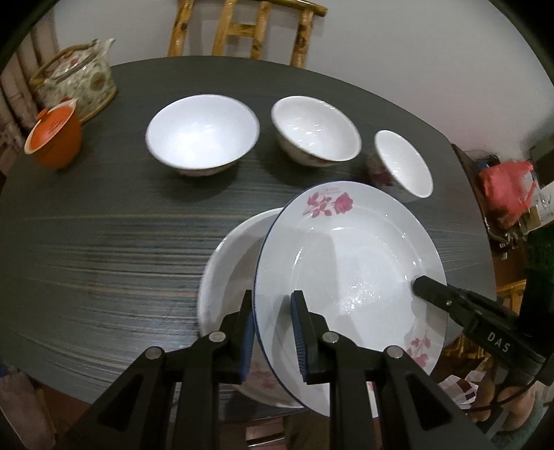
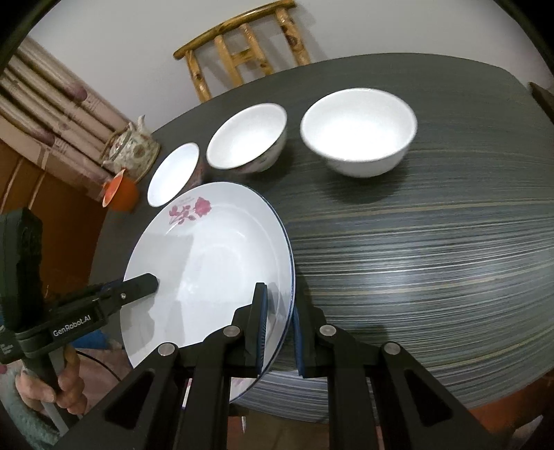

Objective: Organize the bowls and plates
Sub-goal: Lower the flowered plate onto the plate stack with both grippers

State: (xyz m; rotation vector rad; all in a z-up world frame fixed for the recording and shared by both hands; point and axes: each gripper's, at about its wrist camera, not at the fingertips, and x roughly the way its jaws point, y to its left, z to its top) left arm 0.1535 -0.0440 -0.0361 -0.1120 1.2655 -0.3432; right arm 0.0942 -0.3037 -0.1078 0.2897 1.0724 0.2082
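The upper plate [image 1: 349, 263] is a broad, glossy white dish with a thin blue rim line, a pink rose spray printed on its far lip and another on its near lip. It is tilted and held above a second plate [image 1: 228, 277] of the same white ware, which lies at the near edge of the table [image 1: 104, 242]. The left gripper [image 1: 270, 332] has its blue-padded fingers straddling the upper plate's left rim, one above and one below; a gap shows beside the inner pad, so I cannot tell whether they truly pinch it. The right gripper [image 2: 279, 334] straddles the opposite rim in the same way, and its grip is just as hard to judge.

The table is a rounded slab, dark grey with fine pale streaks like wood grain. Behind it stands a chair [image 1: 242, 27] of knotty yellow wood against a plain pale wall.

Three white bowls stand in a row across the table: a large bowl [image 1: 202, 133], a medium bowl [image 1: 315, 129] with a reddish pattern outside, and a small bowl [image 1: 401, 164] just beyond the upper plate's far lip. At the far left sit a floral teapot [image 1: 79, 79] with a hoop handle and an orange lidded cup [image 1: 53, 136].
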